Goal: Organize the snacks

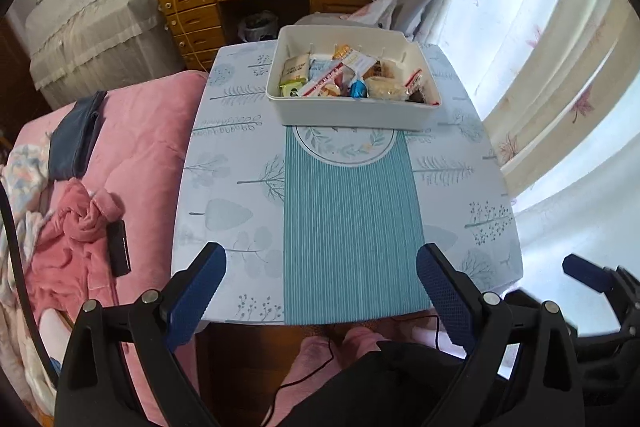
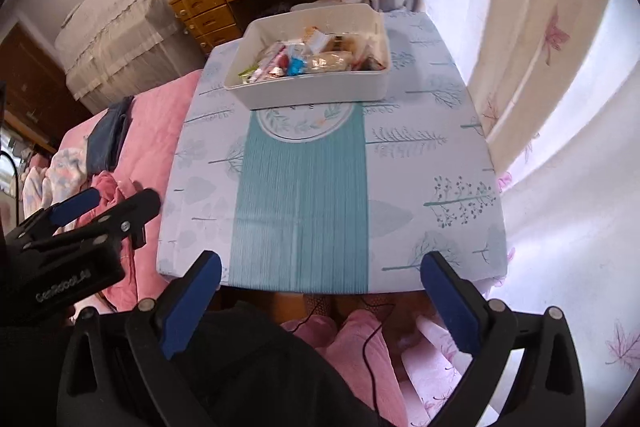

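Both of our claws hang wide apart and empty over the near edge of the table (image 1: 224, 155): the left claw (image 1: 320, 291) spans the striped teal runner (image 1: 348, 227), and the right claw (image 2: 320, 291) sits just beside it, also with nothing between its blue pads (image 2: 192, 307). All the snacks we can see lie in the white bin (image 1: 352, 111) at the far end of the table, well apart from us, its near wall overlapping the round leaf-wreath print (image 1: 344, 147). Inside we make out a jumble of small wrapped packets: a beige pouch (image 1: 296, 67) toward the left, a long red-and-white packet (image 1: 324, 81) lying diagonally, a blue-wrapped sweet (image 1: 358, 89) near the middle, and a clear pack of pale biscuits (image 1: 384, 87) to the right. We judge these light and crinkly, their film slippery and easy to crush, so we would pinch each by a sealed end or flat edge, not across the filling; the biscuits look most fragile. The bin itself seems stiff plastic, best taken by its rim if it must be moved. Nothing lies loose on the table, so we judge the sorting either finished or not begun; we cannot tell which.
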`<action>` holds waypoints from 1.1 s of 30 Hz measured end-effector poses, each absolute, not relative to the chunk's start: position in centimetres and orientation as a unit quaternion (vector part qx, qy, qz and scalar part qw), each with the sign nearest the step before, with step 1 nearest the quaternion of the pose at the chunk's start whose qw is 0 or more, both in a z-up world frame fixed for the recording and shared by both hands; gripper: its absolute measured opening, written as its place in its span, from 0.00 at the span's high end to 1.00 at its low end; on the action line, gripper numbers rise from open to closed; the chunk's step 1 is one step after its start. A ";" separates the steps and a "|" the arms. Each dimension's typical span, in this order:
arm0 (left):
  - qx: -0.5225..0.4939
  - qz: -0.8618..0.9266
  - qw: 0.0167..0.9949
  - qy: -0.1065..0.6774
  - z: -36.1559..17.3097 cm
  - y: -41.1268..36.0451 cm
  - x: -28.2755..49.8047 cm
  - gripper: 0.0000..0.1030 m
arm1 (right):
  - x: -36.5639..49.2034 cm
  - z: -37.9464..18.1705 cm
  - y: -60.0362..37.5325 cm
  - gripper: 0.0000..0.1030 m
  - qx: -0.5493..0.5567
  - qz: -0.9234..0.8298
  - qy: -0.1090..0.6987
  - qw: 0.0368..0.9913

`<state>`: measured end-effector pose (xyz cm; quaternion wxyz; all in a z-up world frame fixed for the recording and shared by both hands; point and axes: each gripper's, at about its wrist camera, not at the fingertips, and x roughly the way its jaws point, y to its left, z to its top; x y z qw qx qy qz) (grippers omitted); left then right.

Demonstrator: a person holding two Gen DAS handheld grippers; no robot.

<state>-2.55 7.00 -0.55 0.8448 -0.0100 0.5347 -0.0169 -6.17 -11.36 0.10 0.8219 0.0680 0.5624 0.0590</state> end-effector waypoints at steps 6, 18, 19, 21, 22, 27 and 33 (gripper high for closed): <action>-0.014 0.007 0.860 0.510 -0.2 7.2 -3.1 0.07 | -6.3 1.1 -10.8 0.02 0.059 0.055 0.527 0.846; -0.007 0.027 0.876 0.481 0.8 7.4 -4.0 0.01 | -7.4 1.0 -9.9 0.02 0.067 0.064 0.502 0.860; -0.005 0.028 0.878 0.477 0.9 7.4 -4.1 0.01 | -7.4 1.2 -9.9 0.02 0.066 0.063 0.498 0.863; -0.002 0.031 0.882 0.471 1.2 7.4 -4.1 0.01 | -7.4 1.2 -9.9 0.02 0.067 0.063 0.495 0.864; -0.002 0.031 0.882 0.470 1.2 7.3 -4.1 0.01 | -7.4 1.2 -9.9 0.02 0.069 0.064 0.495 0.864; -0.002 0.034 0.886 0.462 1.4 7.1 -3.9 0.01 | -7.4 1.5 -10.2 0.02 0.072 0.058 0.486 0.869; -0.004 0.032 0.893 0.449 1.9 7.0 -3.8 0.01 | -7.4 2.0 -10.6 0.02 0.074 0.052 0.475 0.875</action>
